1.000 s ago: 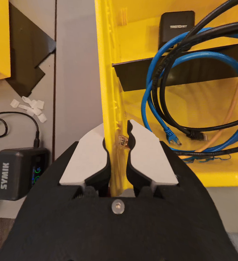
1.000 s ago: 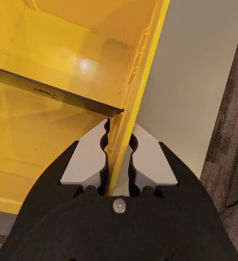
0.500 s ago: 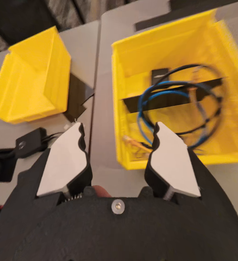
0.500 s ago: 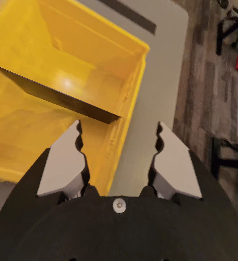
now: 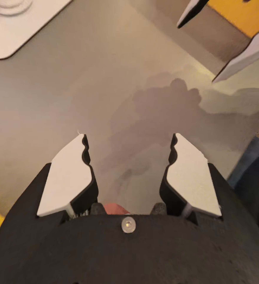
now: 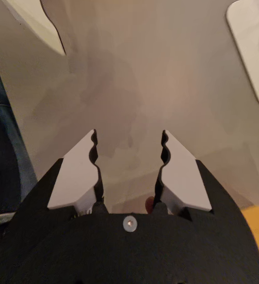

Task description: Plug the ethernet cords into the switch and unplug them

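The left gripper (image 5: 129, 135) is hanging over the bare grey tabletop (image 5: 64, 99) with its jaws spread wide and nothing between them, its white fingers (image 5: 67, 176) pointing down at a soft shadow lying on the surface ahead. Ahead of it and to its right, the white fingers of the right gripper (image 5: 227, 46) are reaching into the left wrist view from the upper corner, also standing apart, and a patch of a yellow bin (image 5: 241, 15) is showing behind them. Far ahead to its left, a white rounded pad (image 5: 10, 30) is lying flat on the tabletop, and a sliver of yellow is showing at the lower left edge, beside the gripper's black body. In the right wrist view, the right gripper (image 6: 128, 132) is likewise hovering over the tabletop (image 6: 156, 76) with its jaws wide and empty; one finger of the left gripper (image 6: 38, 26) is showing ahead to its left, the white pad (image 6: 251, 53) is lying ahead to its right, and dark blue fabric (image 6: 1, 138) is filling its left edge. A yellow surface is peeking out at the lower right of its body. The ethernet cords and the switch are showing in neither view, so their place cannot be told.
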The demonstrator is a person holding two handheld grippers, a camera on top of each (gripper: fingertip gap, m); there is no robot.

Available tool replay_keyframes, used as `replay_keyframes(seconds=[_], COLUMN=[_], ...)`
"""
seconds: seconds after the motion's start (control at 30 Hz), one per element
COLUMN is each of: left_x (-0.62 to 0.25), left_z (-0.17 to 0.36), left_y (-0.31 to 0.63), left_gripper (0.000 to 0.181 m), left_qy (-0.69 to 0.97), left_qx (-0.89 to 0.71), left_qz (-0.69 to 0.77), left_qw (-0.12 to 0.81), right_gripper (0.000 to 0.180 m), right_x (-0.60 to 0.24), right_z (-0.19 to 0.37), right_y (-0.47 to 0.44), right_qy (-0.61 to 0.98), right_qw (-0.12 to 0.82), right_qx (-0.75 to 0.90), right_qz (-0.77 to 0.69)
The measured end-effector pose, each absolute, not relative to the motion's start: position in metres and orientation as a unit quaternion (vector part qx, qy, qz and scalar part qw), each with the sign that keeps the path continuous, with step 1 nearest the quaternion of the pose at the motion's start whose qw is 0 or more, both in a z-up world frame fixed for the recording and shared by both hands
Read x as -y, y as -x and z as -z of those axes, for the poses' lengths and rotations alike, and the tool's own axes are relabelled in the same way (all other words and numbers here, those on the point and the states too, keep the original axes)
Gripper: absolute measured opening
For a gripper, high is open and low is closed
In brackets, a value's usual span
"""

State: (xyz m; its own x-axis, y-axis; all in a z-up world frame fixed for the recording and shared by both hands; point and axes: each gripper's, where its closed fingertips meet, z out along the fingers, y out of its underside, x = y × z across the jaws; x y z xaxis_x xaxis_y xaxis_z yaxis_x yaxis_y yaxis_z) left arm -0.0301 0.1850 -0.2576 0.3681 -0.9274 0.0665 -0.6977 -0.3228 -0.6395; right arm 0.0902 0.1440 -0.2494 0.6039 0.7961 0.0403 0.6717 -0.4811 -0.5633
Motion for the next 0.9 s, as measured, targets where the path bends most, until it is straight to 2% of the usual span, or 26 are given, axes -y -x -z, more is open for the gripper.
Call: replay_keyframes(seconds=[0.07,0.13,0.17,0.2,0.23,0.3,0.37,0.43,0.53,0.67,0.73,0.77,0.8,0.83,0.87,0.9], left_x=[-0.200,-0.211,-0.220,-0.230,-0.233,-0.229,-0.233,-0.231,-0.231,-0.238,-0.245,-0.246,-0.249,-0.252,-0.257,-0.262], left_z=[0.280,0.286,0.289,0.295,0.305,0.331,0.340,0.339,0.337,0.331,0.330,0.331,0.330,0.329,0.327,0.324], left_y=[0.020,0.006,0.003,0.002,0.001,0.006,0.005,0.005,0.005,0.009,0.015,0.017,0.020,0.024,0.027,0.030], left_gripper=[0.104,0.126,0.138,0.147,0.147,0.147,0.144,0.140,0.134,0.115,0.107,0.107,0.098,0.091,0.088,0.077], left_qy=[0.793,0.789,0.789,0.787,0.786,0.801,0.786,0.790,0.796,0.802,0.820,0.827,0.837,0.847,0.846,0.844], left_qx=[-0.515,-0.511,-0.514,-0.520,-0.527,-0.533,-0.548,-0.542,-0.526,-0.500,-0.474,-0.466,-0.448,-0.431,-0.428,-0.420], left_qz=[0.208,0.223,0.209,0.192,0.192,0.184,0.164,0.163,0.160,0.148,0.137,0.136,0.129,0.119,0.104,0.088], left_qw=[0.250,0.257,0.264,0.269,0.259,0.203,0.235,0.237,0.254,0.291,0.289,0.284,0.285,0.287,0.301,0.321], right_gripper=[0.091,0.139,0.154,0.160,0.160,0.160,0.159,0.145,0.138,0.134,0.146,0.159,0.144,0.122,0.109,0.095], right_x=[-0.165,-0.188,-0.195,-0.199,-0.206,-0.213,-0.213,-0.213,-0.218,-0.221,-0.221,-0.221,-0.226,-0.233,-0.235,-0.235], right_z=[0.275,0.300,0.314,0.328,0.337,0.340,0.339,0.334,0.332,0.330,0.329,0.328,0.328,0.322,0.319,0.317], right_y=[-0.083,-0.087,-0.092,-0.095,-0.098,-0.091,-0.085,-0.081,-0.091,-0.097,-0.095,-0.099,-0.111,-0.117,-0.121,-0.121], right_qy=[0.859,0.866,0.874,0.882,0.888,0.887,0.880,0.877,0.889,0.892,0.898,0.893,0.891,0.887,0.886,0.884], right_qw=[0.258,0.248,0.234,0.219,0.218,0.241,0.257,0.281,0.299,0.305,0.293,0.298,0.313,0.338,0.350,0.351], right_qx=[0.426,0.424,0.418,0.409,0.398,0.380,0.385,0.375,0.334,0.319,0.300,0.314,0.322,0.313,0.304,0.309], right_qz=[-0.117,-0.092,-0.084,-0.081,-0.077,-0.105,-0.109,-0.108,-0.097,-0.099,-0.135,-0.122,-0.068,-0.037,-0.019,-0.010])
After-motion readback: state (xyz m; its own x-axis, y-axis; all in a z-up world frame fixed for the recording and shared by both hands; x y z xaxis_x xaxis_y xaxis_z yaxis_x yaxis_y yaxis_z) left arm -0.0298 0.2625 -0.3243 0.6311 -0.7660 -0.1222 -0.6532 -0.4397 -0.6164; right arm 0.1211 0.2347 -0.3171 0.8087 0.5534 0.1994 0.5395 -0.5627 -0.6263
